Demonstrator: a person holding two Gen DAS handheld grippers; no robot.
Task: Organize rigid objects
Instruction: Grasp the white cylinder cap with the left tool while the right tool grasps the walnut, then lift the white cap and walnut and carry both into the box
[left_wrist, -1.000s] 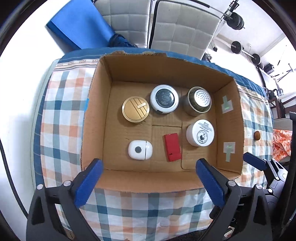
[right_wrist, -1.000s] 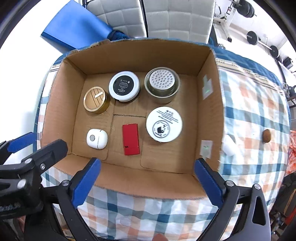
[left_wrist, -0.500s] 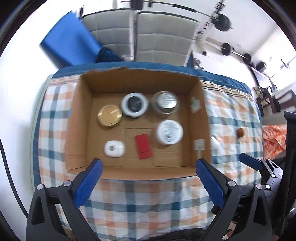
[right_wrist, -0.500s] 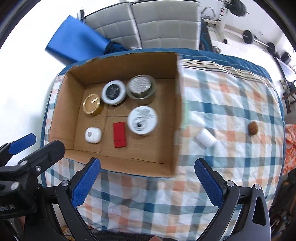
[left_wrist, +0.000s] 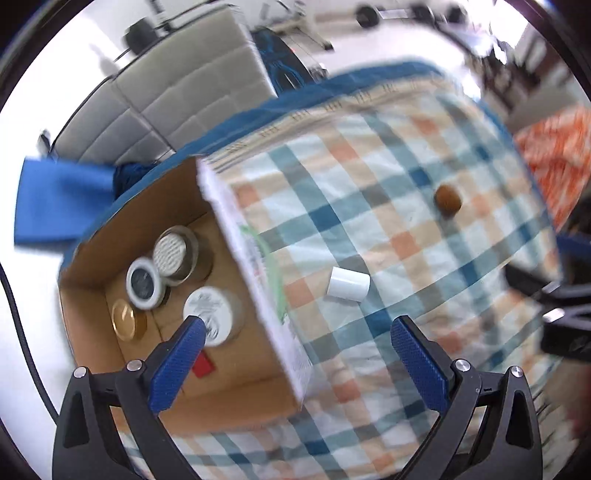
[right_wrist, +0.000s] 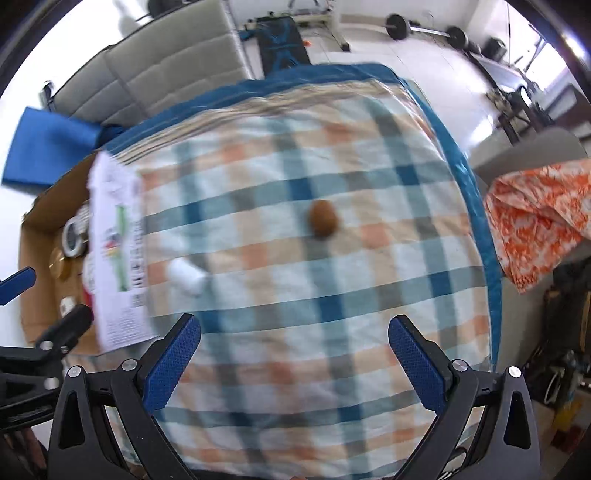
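Note:
A cardboard box (left_wrist: 255, 280) stands at the left on the checked cloth and holds several round jars (left_wrist: 208, 314) and a red item (left_wrist: 203, 367). A white cylinder (left_wrist: 348, 284) lies on its side on the cloth just right of the box; it also shows in the right wrist view (right_wrist: 186, 276). A small brown round object (left_wrist: 447, 197) lies farther right, also in the right wrist view (right_wrist: 323, 218). My left gripper (left_wrist: 299, 360) is open and empty above the box's right wall. My right gripper (right_wrist: 295, 363) is open and empty over the cloth, near side of the brown object.
The box (right_wrist: 114, 254) sits at the left in the right wrist view. An orange patterned cloth (right_wrist: 535, 218) hangs off to the right. Grey cushioned seats (right_wrist: 155, 70) and a blue mat (right_wrist: 44, 147) lie beyond the table's far edge. Gym weights stand in the background.
Both grippers have swung right, away from above the box and over the open cloth. The white cylinder and brown object now sit near the middle of the views. Both stay open.

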